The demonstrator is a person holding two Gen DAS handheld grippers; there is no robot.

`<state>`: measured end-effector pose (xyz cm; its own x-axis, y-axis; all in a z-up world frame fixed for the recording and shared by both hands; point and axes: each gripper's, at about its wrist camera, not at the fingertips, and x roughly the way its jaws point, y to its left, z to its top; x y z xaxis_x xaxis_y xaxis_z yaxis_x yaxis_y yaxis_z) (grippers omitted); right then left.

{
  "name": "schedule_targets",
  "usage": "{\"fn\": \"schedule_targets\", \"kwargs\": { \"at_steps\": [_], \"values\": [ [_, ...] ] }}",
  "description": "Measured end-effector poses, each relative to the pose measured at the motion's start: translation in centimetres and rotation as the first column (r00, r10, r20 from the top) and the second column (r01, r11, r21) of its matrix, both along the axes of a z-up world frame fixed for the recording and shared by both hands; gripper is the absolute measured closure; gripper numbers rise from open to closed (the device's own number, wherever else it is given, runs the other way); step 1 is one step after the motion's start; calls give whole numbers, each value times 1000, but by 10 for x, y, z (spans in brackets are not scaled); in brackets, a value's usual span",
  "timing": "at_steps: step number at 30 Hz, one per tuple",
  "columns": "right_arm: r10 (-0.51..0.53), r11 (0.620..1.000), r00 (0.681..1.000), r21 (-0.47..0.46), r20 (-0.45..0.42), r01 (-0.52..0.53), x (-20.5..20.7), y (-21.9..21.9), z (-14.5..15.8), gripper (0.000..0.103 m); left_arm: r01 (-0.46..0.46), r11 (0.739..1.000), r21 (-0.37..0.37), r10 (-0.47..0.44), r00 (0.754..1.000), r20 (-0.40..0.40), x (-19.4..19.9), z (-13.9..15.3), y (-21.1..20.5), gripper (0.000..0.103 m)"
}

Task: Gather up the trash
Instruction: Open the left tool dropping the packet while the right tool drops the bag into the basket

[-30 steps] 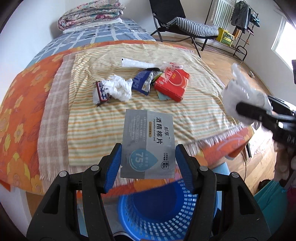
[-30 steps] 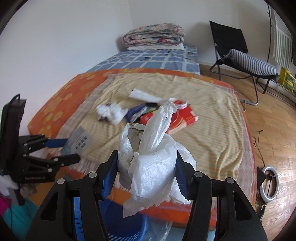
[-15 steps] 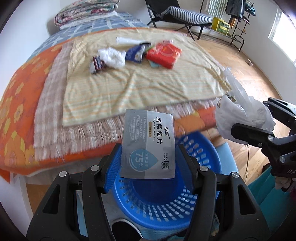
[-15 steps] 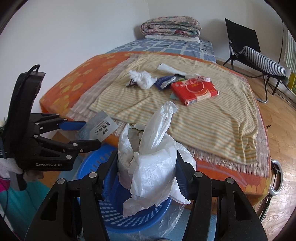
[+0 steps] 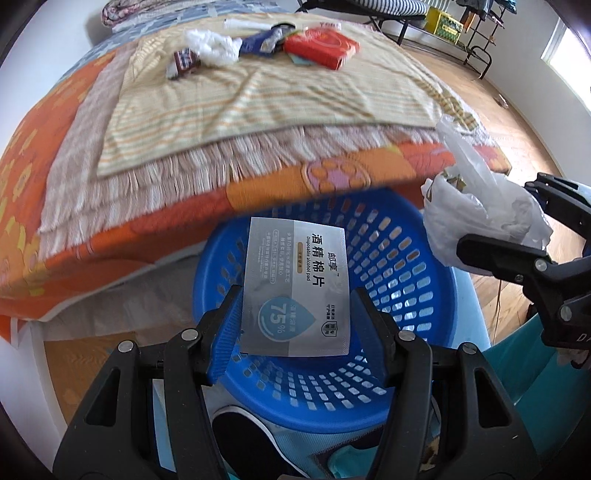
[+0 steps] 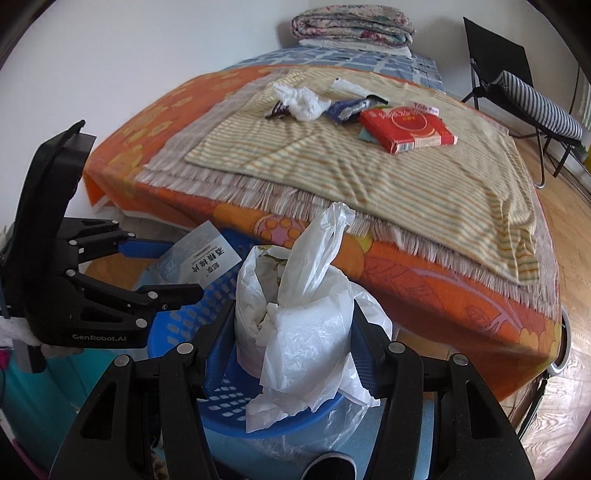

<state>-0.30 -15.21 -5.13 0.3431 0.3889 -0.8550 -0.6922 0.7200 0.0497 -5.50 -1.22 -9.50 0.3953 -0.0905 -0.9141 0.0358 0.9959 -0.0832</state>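
Observation:
My left gripper [image 5: 297,317] is shut on a grey alcohol pad packet [image 5: 297,284] and holds it over the blue basket [image 5: 399,258] on the floor by the bed. My right gripper [image 6: 293,332] is shut on a crumpled white plastic bag [image 6: 299,317], also above the basket [image 6: 221,398]; the bag shows at the right of the left wrist view [image 5: 476,221]. The left gripper with the packet [image 6: 203,254] shows at the left of the right wrist view. More trash lies on the bed: a red box [image 6: 406,127], a white wad [image 6: 303,101], a blue wrapper [image 6: 347,107].
The bed with an orange cover [image 6: 424,266] and a striped fringed blanket [image 6: 369,173] stands just behind the basket. A folding chair [image 6: 517,81] stands on the wooden floor at the right. Folded quilts [image 6: 351,24] lie at the bed's far end.
Both grippers have moved down and back from the bed with their loads. They now hang over the blue basket, which fills more of both views.

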Motion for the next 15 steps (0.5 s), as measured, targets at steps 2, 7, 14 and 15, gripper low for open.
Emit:
{"fn": "schedule_targets", "kwargs": {
  "at_steps": [2,7,14,15],
  "values": [
    [2,1000,1000,-8,-4,-2,0,0,-4,47,-1,1000,-3,1,1000,-15,-1,-6,0,43],
    [7,1000,1000,-23,-20,-7,0,3,-13,47,4,1000,12,-4,999,-35,-2,-15,-2,43],
    [4,999,1000,-37,-26,-5,0,2,-19,47,7,1000,12,-6,999,-49,-2,-21,-2,43],
    [3,999,1000,-35,-27,-4,0,2,-18,47,9,1000,12,-9,999,-49,-3,-21,-2,43]
  ]
}}
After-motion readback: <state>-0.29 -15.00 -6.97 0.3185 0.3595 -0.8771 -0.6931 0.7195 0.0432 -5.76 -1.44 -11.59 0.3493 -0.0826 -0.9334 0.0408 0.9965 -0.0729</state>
